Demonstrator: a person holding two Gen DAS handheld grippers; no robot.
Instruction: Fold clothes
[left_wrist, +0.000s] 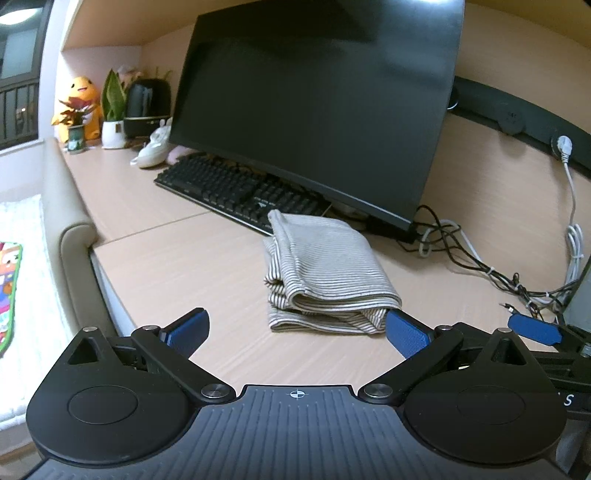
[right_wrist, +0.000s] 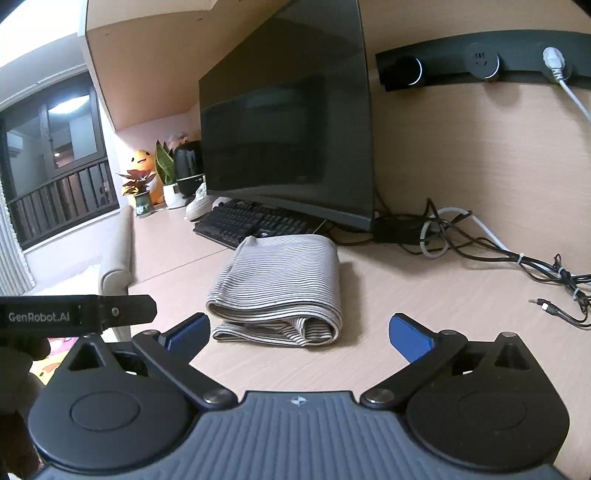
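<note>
The striped garment lies already folded into a thick bundle near the middle of the desk, its long axis running away from you toward the back edge, and its layered open end faces your grippers. Your left gripper is wide open and empty, its right pad almost touching the near right corner of the bundle, so I judge it the nearer one; your right gripper is also wide open, just short of the near end. Behind the bundle, the keyboard and the monitor leave little room, and loose cables lie toward the right back edge.
</note>
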